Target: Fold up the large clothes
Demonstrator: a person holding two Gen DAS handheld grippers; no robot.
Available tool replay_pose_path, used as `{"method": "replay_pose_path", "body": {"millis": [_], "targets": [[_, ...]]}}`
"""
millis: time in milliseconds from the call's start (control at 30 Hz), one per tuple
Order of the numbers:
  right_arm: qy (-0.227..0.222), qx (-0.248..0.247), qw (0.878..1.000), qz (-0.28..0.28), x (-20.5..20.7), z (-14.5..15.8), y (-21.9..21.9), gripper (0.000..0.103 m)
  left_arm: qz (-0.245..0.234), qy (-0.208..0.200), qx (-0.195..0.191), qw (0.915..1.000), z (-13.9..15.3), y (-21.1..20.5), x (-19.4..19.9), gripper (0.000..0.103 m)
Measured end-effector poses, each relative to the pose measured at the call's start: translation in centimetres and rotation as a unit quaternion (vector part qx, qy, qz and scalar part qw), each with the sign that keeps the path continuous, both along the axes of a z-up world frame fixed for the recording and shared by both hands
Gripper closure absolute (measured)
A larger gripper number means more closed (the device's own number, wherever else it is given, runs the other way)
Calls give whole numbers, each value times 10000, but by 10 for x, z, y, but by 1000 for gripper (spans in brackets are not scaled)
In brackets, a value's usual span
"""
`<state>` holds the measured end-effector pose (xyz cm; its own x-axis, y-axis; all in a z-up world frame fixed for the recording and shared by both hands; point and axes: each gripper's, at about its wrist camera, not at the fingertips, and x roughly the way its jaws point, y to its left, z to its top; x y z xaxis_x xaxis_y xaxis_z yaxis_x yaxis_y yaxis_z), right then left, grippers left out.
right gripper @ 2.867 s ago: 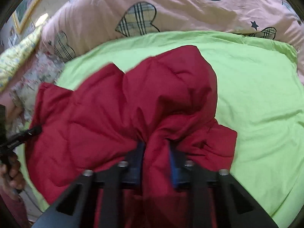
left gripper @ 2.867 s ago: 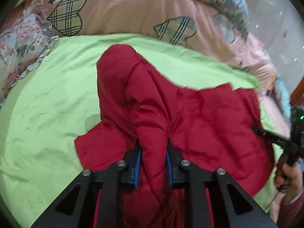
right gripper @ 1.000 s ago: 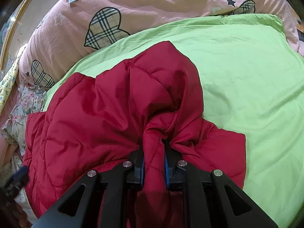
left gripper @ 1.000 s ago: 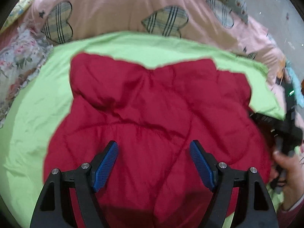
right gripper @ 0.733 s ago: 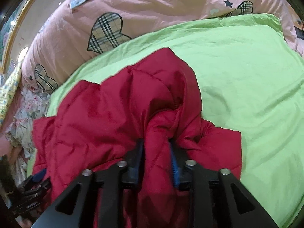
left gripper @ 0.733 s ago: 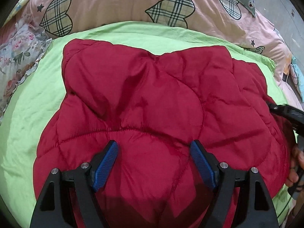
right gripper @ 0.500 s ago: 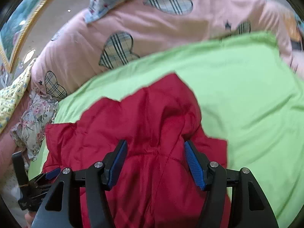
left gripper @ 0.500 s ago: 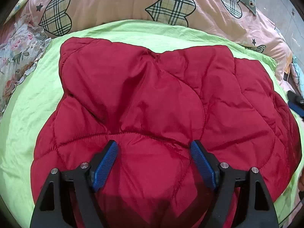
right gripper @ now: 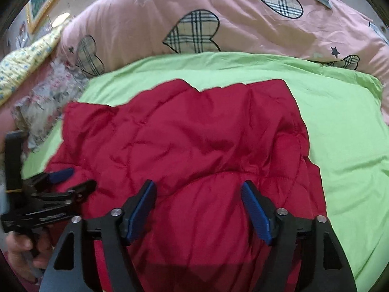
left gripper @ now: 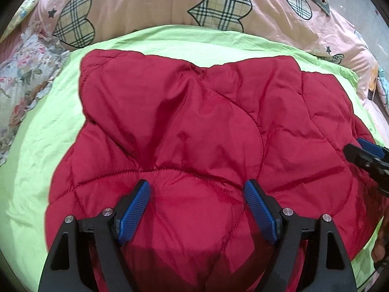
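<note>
A red quilted padded jacket (left gripper: 194,133) lies folded and spread on a lime-green sheet (left gripper: 43,150); the right wrist view shows the same jacket (right gripper: 189,141). My left gripper (left gripper: 197,189) hovers over its near part, open, blue pads apart with only fabric below. My right gripper (right gripper: 198,192) is over the jacket's near right part with its jaws opening, nothing pressed between the pads. The right gripper's tip (left gripper: 362,153) shows at the right edge of the left wrist view. The left gripper (right gripper: 60,182), in a hand, appears at the left of the right wrist view.
A pink duvet with plaid hearts (left gripper: 194,2) is bunched along the far side of the bed. A floral pillow (left gripper: 22,77) lies at the far left. Green sheet (right gripper: 352,146) stretches to the right of the jacket. A framed picture (right gripper: 43,2) hangs on the wall.
My right gripper let go of the bunched red fabric and opened wide; the jacket's raised fold dropped flat. The right gripper shifted sideways. The left gripper stayed open over the jacket.
</note>
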<state>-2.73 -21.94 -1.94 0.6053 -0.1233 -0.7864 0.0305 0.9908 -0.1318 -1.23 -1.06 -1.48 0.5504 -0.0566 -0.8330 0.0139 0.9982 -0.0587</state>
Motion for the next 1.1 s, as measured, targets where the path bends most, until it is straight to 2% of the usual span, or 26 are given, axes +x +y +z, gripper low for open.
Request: {"method": "replay_pose_path", "body": {"millis": [167,367,500,633,900,1100], "targets": [[23,43,9999,-127,3,-4,-11,26,400,-356,500,9973,27,1,-15,17],[34,49,9998,-193,6,-7,-14,25,726,-273,688,9946,26,12,-4,16],[57,63,9997,-212,9,-6,-14,24,744,-191,706,9945,17,11,5,11],[81,72,9997,-238,13,-7,-16,23,697,-172,751,9946,11,15,16,11],[232,93,9992,-326,31,-14,-23,20,649,19,519,9965,-3,26,36,10],[279,131,9987,-399,38,-19,-29,19,606,20,560,9966,-9,25,45,11]]}}
